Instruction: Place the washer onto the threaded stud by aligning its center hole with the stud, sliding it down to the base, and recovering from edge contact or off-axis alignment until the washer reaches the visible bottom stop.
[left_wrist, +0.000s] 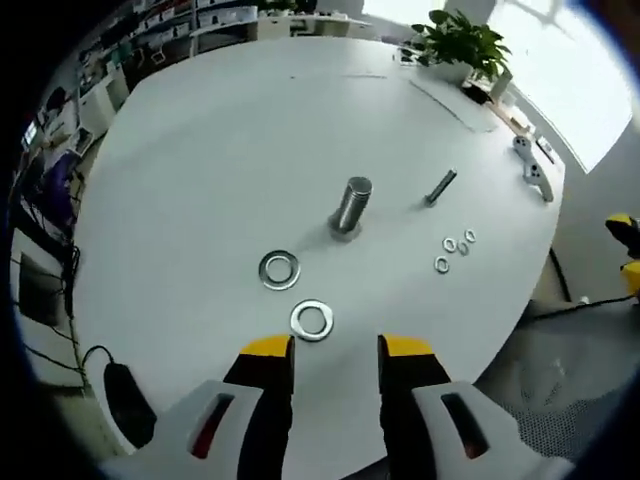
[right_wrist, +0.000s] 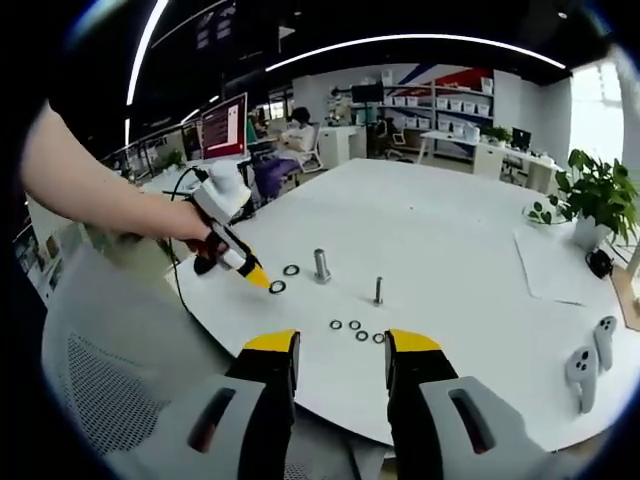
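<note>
A thick threaded stud (left_wrist: 351, 207) stands upright on the white table (left_wrist: 220, 150). Two large washers lie flat before it: one (left_wrist: 279, 270) left of centre, another (left_wrist: 312, 320) just ahead of my left gripper (left_wrist: 335, 347), which is open with nothing between its yellow-tipped fingers. In the right gripper view the stud (right_wrist: 321, 265) and both washers (right_wrist: 291, 270), (right_wrist: 277, 287) sit far off. The left gripper (right_wrist: 258, 278), held by a person's hand, hovers by the nearer washer. My right gripper (right_wrist: 341, 343) stands open near the table's edge, holding nothing.
A thin bolt (left_wrist: 440, 187) stands right of the stud, with three small washers (left_wrist: 455, 247) beside it. Two white controllers (right_wrist: 588, 360) lie at the table's edge. A potted plant (left_wrist: 458, 45) and a paper sheet (right_wrist: 555, 265) sit farther off.
</note>
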